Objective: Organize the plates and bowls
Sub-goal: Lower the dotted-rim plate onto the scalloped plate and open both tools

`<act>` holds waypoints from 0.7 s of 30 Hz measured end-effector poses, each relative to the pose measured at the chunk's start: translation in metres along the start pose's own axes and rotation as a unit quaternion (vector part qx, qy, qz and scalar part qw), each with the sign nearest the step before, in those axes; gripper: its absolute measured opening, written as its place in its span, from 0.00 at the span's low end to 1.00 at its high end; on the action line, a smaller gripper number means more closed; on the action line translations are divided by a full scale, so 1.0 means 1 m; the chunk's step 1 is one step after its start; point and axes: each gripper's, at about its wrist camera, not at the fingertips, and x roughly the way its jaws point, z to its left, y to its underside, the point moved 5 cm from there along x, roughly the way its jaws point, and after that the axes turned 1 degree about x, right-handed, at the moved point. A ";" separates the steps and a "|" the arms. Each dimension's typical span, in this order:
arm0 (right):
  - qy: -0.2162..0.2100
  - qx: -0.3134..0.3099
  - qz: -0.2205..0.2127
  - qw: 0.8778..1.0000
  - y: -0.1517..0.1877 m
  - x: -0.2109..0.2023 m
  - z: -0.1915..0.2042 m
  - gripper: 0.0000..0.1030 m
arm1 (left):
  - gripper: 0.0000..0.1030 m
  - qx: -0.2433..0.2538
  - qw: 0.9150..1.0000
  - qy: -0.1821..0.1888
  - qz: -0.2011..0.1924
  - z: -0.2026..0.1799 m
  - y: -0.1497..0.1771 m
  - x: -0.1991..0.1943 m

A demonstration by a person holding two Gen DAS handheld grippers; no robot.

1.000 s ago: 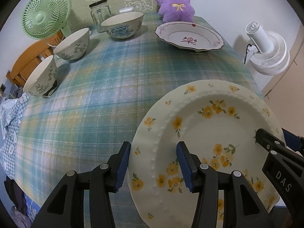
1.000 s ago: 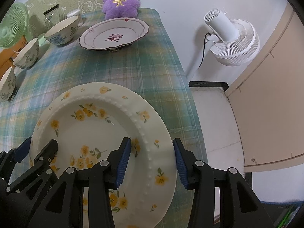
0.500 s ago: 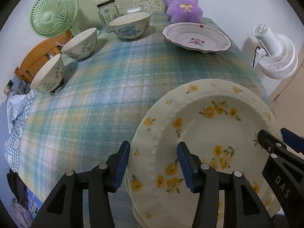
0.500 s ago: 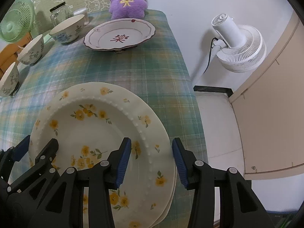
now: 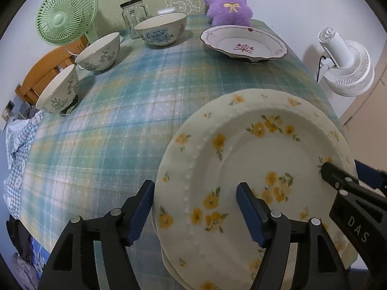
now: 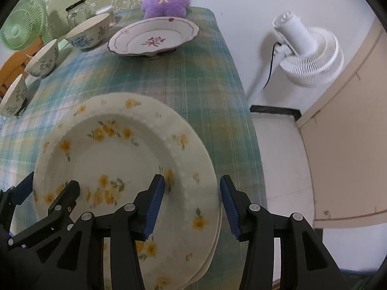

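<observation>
A cream plate with yellow flowers (image 5: 256, 159) lies on top of a like plate at the table's near right corner; it also shows in the right wrist view (image 6: 121, 159). My left gripper (image 5: 196, 207) is open and straddles its left rim. My right gripper (image 6: 192, 201) is open and straddles its right rim. A white plate with a red motif (image 5: 244, 43) stands at the far right. Three bowls (image 5: 99, 53) (image 5: 59, 91) (image 5: 160, 31) stand along the far left.
A plaid cloth covers the table (image 5: 121, 120). A green fan (image 5: 65, 14), a glass jar (image 5: 134, 14) and a purple plush (image 5: 227, 2) stand at the back. A white floor fan (image 6: 307, 53) stands off the table's right edge.
Both grippers have risen and drawn back a little with jaws still open around the rim. A second plate's edge now shows beneath the flowered plate.
</observation>
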 end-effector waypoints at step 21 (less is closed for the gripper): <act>-0.006 0.017 -0.015 1.000 0.008 -0.032 -0.002 0.51 | 0.83 0.002 1.000 0.029 -0.008 0.006 0.003 -0.025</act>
